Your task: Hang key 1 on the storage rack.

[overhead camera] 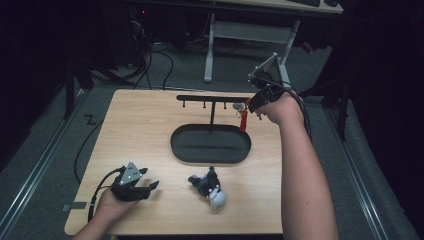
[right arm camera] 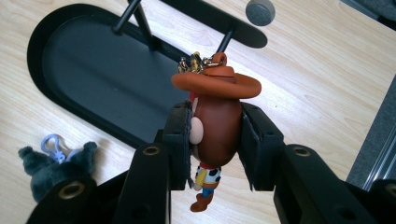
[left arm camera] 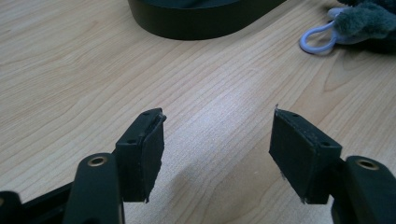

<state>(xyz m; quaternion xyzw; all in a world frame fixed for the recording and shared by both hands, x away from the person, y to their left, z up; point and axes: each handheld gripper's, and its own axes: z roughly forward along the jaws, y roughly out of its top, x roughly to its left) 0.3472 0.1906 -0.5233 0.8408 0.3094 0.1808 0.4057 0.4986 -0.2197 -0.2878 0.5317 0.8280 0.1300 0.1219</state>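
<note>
Over the wooden surface, the right gripper clamped a cowboy keychain beside the rack; the left gripper rested wide apart.

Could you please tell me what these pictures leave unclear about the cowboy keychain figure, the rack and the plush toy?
- Cowboy keychain figure with brown hat: face hidden by right gripper pads in the right gripper view; too small in the high view.
- Its gold clasp: whether it is hooked on the black rack's peg cannot be told.
- Grey plush toy with lilac clip: cut off by the left gripper view's edge.
</note>
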